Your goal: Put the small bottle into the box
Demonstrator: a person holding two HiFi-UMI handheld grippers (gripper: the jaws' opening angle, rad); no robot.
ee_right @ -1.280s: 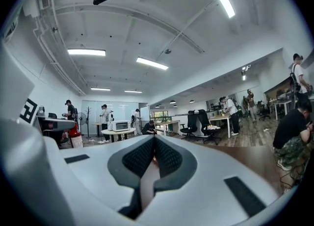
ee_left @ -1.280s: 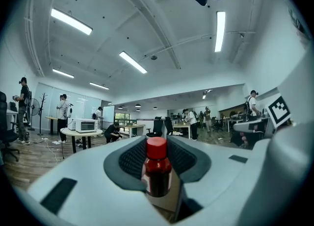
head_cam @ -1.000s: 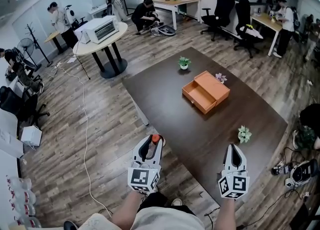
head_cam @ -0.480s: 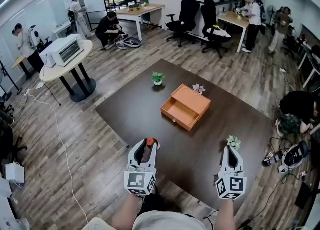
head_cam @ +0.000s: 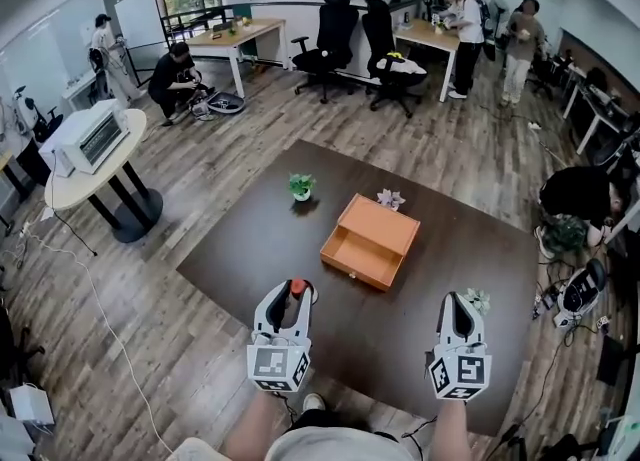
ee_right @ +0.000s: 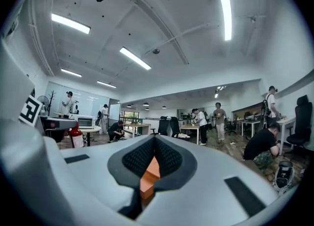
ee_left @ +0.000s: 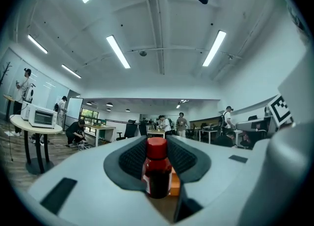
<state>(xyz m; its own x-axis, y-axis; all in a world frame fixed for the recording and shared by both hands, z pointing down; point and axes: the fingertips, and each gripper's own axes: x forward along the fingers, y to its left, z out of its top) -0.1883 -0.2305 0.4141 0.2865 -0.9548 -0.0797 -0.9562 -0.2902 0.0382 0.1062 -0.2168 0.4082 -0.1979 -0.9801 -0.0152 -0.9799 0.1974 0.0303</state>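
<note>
Two grippers hang over the near edge of the table (head_cam: 240, 259). The left gripper (head_cam: 291, 290) stands partway apart, its pads pressed on the bottle (ee_left: 158, 171), which is upright with its red cap on top. The bottle is well apart from the box (head_cam: 385, 230). The right gripper (head_cam: 458, 301) is closed at its tips and holds nothing. The orange box sits mid-table, its drawer (head_cam: 357, 257) open toward the person. A plant (head_cam: 301, 186) stands beyond the box.
</note>
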